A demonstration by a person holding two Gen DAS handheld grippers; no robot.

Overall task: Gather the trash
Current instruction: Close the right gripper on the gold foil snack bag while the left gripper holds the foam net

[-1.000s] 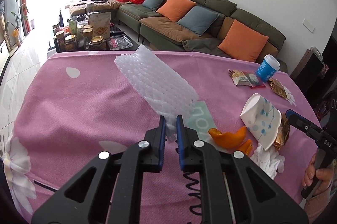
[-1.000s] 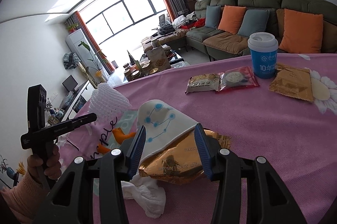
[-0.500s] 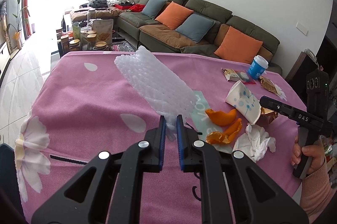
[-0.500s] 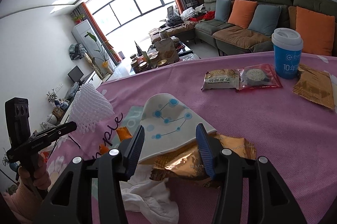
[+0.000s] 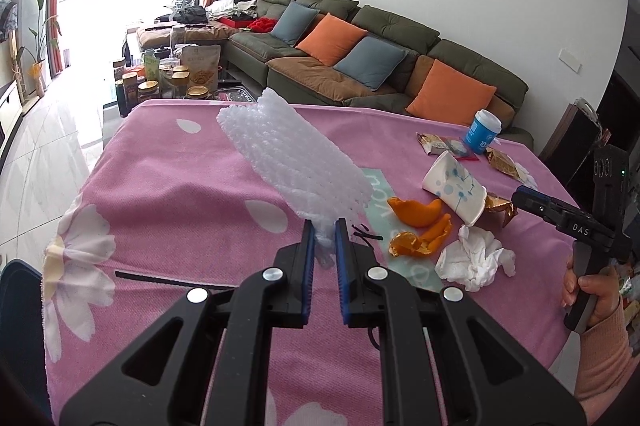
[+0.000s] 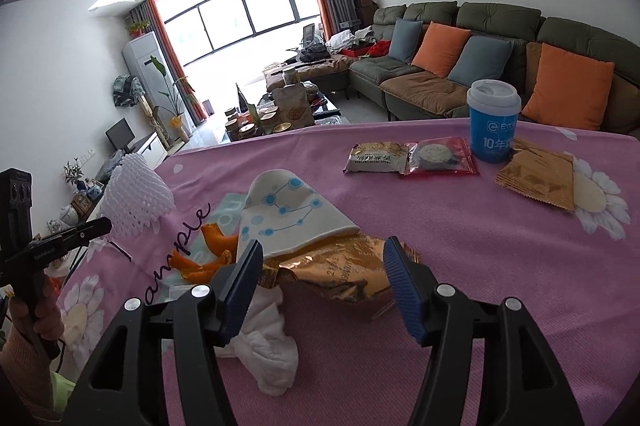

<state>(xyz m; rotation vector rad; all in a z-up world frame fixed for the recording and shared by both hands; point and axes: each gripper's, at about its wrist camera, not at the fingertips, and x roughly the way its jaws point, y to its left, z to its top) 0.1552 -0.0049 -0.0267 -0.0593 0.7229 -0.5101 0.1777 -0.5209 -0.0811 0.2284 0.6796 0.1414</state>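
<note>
Widening now, the right gripper jaws spread around the gold wrapper at lower centre; the left gripper stays clamped on the foam net, lifted off the bench for disposal.

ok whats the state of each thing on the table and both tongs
left tongs: shut on the foam net
foam net: lifted, sticking up
right tongs: opening, gold wrapper between them
gold wrapper: crumpled, lying flat
paper cup: crushed, on its side
blue cup: upright, lidded
tissue: crumpled
orange peel: loose pieces
</note>
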